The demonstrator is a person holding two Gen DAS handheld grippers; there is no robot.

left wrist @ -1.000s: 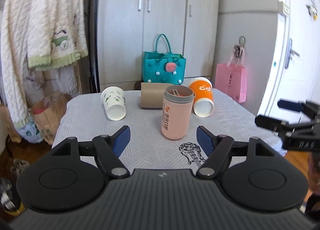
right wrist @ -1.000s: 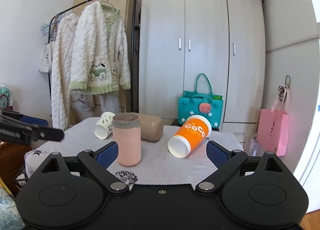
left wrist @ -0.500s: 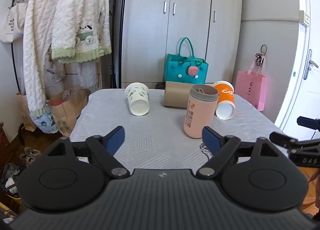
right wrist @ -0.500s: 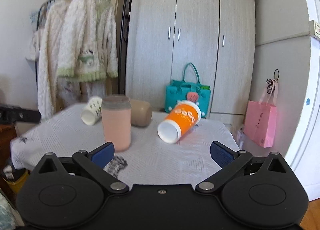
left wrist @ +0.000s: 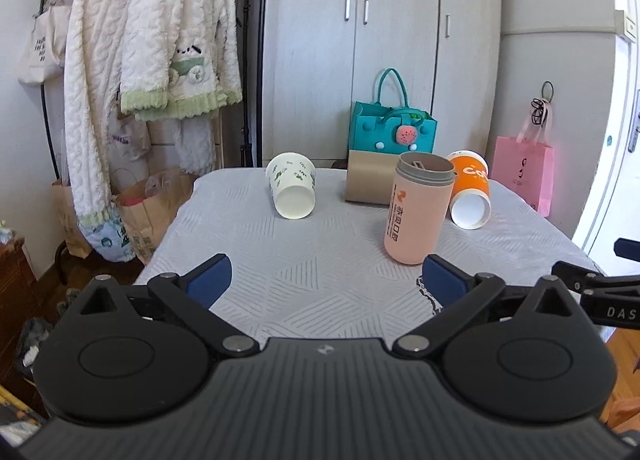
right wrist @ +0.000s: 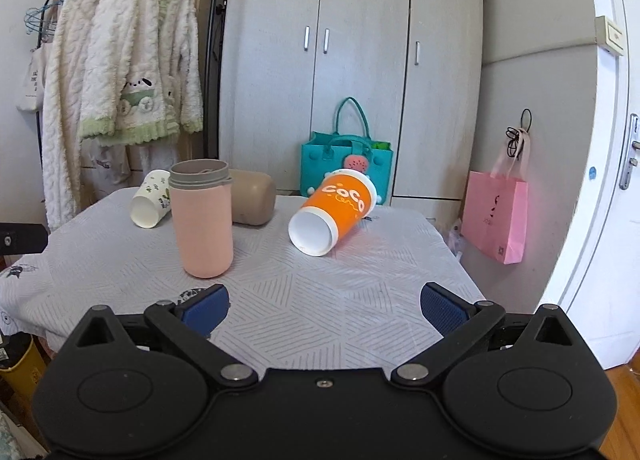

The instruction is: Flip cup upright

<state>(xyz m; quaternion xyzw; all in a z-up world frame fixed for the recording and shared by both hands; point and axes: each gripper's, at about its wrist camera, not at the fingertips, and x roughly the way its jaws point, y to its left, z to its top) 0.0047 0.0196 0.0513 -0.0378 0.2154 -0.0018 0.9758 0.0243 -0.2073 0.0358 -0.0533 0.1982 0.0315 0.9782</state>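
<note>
I see the table (right wrist: pixel 360 300) under its white patterned cloth, with both tools hovering at its near edge. My left gripper (left wrist: pixel 324 280) and right gripper (right wrist: pixel 324 306) both have their jaws spread wide, holding nothing. The pink tumbler (right wrist: pixel 202 220) stands upright. Behind it a tan cup (right wrist: pixel 254 198) lies on its side. The orange cup (right wrist: pixel 334 214) lies tipped, mouth toward me; the white leaf-print cup (left wrist: pixel 292 190) likewise lies on its side.

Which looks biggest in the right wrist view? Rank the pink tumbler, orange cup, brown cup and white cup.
1. pink tumbler, also nearest
2. orange cup
3. brown cup, partly hidden
4. white cup, farthest, partly hidden, so unsure against brown
</note>
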